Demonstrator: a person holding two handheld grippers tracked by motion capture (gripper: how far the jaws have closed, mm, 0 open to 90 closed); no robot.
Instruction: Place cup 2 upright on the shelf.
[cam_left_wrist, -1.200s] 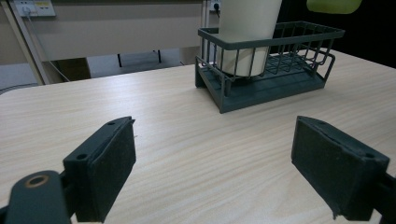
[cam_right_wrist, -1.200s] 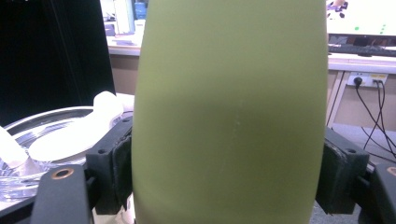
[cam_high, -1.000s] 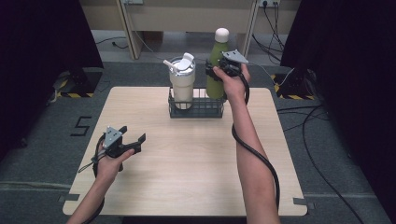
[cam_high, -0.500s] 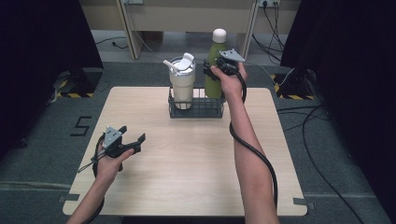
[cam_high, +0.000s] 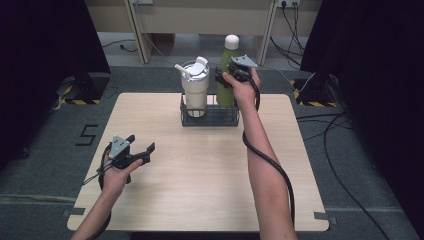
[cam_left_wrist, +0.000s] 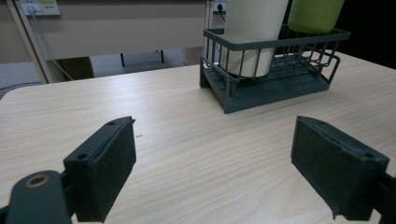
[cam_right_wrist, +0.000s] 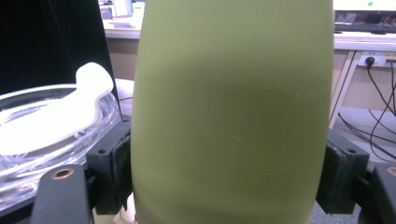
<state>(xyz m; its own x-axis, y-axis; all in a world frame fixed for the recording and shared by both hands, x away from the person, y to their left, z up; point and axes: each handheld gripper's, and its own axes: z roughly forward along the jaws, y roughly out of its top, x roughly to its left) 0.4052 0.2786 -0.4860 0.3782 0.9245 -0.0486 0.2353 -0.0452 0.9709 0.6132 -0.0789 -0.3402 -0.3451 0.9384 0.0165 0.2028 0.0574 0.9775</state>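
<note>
**A:** At the back of the pale wooden worktop (cam_high: 200, 170), where was the tall matte green bottle with the white cap (cam_high: 226, 75)?

**B:** It stood upright in the right-hand end of the dark wire basket (cam_high: 210, 117), just beside the cream tumbler with the clear lid and white handle (cam_high: 195, 87). The right gripper (cam_high: 225, 80) had it at mid-body; in the right gripper view its fingers (cam_right_wrist: 109, 172) pressed on either flank of the green bottle (cam_right_wrist: 229, 112), closed as far as the bottle's width allowed.

**A:** And the other hand?

**B:** The left gripper (cam_high: 142, 152) hovered low over the near left of the worktop, well apart from the basket, its fingers (cam_left_wrist: 105, 170) spread wide with nothing between them.

**A:** How would the lift have gone well, in your view?

**B:** I judged a straight upward pull was best, keeping the bottle vertical until its base cleared the basket rim (cam_left_wrist: 275, 39). Any tilt toward the tumbler risked knocking its lid (cam_right_wrist: 51, 121). The smooth body looked likely to slip, so a firm, steady squeeze seemed wise. If the basket rose too, the free left gripper could have pinned it down.
</note>
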